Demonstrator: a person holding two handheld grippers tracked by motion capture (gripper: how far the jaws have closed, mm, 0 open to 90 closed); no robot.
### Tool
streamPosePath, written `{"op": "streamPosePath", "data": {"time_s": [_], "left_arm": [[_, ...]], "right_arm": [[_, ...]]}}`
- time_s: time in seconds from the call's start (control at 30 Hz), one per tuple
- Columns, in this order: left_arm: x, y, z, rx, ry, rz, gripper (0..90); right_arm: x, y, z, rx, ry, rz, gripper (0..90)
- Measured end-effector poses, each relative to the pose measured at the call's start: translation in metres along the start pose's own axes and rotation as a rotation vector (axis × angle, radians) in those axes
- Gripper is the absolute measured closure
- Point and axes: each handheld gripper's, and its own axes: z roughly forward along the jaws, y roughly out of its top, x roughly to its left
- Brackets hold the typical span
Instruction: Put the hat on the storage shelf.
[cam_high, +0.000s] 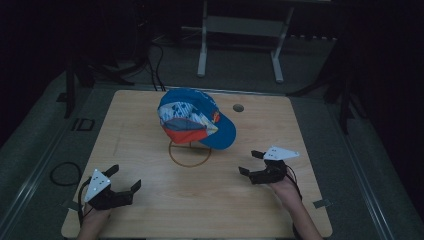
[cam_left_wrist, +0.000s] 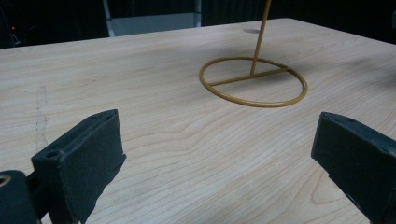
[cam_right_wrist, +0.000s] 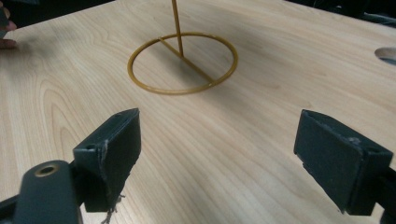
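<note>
- Table (cam_high: 150, 210): light wood top with rounded corners, standing on grey floor in a dim room. A small round hole (cam_high: 238, 107) sits in the top near the far edge, right of centre.
- Stand (cam_high: 189, 153): thin gold-coloured wire, a flat ring base with one crossbar and an upright rod rising from it. The ring lies flat on the table around its middle. Seen close in the left gripper view (cam_left_wrist: 253, 81) and the right gripper view (cam_right_wrist: 182, 63); the area inside the ring is bare wood.
- Cap (cam_high: 197, 118): blue baseball cap with a printed white-and-blue panel and a red-orange part at the lower front, perched on top of the stand's rod, tilted, brim pointing toward the right and down. It is raised off the table top. Whether anything is inside its crown cannot be told.
- Left gripper (cam_high: 125, 181): held in a hand at the near left of the table, well apart from the stand, jaws spread wide with only wood between them. Grey three-cornered plate on top.
- Right gripper (cam_high: 251, 163): held in a hand at the near right of the table, jaws likewise spread wide and holding nothing, pointed toward the stand.
- Background: a pale metal frame (cam_high: 240, 30) on the floor beyond the table; dark cables (cam_high: 62, 172) on the floor at left.
</note>
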Motion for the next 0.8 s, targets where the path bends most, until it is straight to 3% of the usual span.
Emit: {"op": "streamPosePath", "data": {"time_s": [0.13, 0.3, 0.7, 0.8], "left_arm": [[0.0, 0.0, 0.0, 0.003, 0.001, 0.005, 2.5], [0.0, 0.001, -0.001, -0.006, 0.005, 0.001, 2.5], [0.0, 0.001, -0.002, -0.006, 0.007, 0.005, 2.5], [0.001, 0.0, -0.002, -0.006, 0.006, 0.003, 2.5]], "right_arm": [[0.001, -0.012, 0.004, 0.046, 0.003, -0.011, 14.9], [-0.001, -0.025, 0.003, 0.056, 0.004, 0.008, 14.9], [-0.001, -0.043, -0.013, 0.043, -0.014, -0.012, 14.9], [-0.002, -0.046, -0.017, 0.009, -0.012, -0.009, 14.9]]}}
